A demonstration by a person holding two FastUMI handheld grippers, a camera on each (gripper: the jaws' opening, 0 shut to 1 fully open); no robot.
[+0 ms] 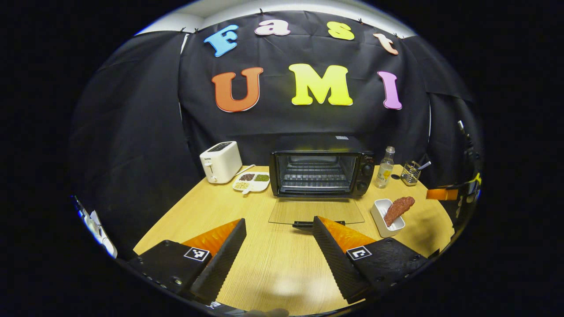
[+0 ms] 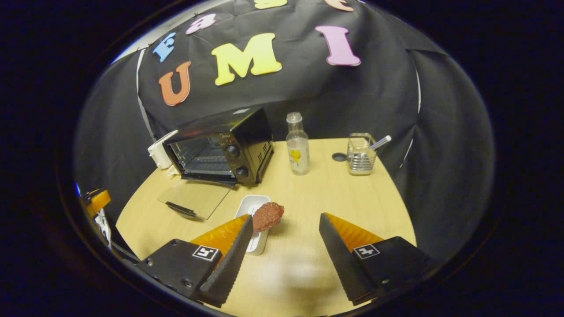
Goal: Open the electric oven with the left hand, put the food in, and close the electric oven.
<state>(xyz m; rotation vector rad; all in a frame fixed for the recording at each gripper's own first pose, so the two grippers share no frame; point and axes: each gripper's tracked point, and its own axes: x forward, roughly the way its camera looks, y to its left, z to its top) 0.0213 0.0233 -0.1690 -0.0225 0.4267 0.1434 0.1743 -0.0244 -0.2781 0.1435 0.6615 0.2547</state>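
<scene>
toaster (image 2: 159, 152): mostly hidden behind the electric oven (image 2: 220, 147) in the right gripper view
white tray (image 2: 254, 220): near end covered by a finger of the right hand-held gripper (image 2: 285, 253)
divided dish (image 1: 251, 181): left of the oven, contents too small to tell
oven handle (image 1: 308, 223): partly hidden by a finger of the left hand-held gripper (image 1: 278, 255)

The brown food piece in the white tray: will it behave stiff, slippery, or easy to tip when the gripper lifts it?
The brown food piece looks rigid, probably holding its shape. It leans on the white tray's rim with one end overhanging, so a nudge may tip it. Its rough surface suggests fair grip. The tray looks light and may slide.
</scene>
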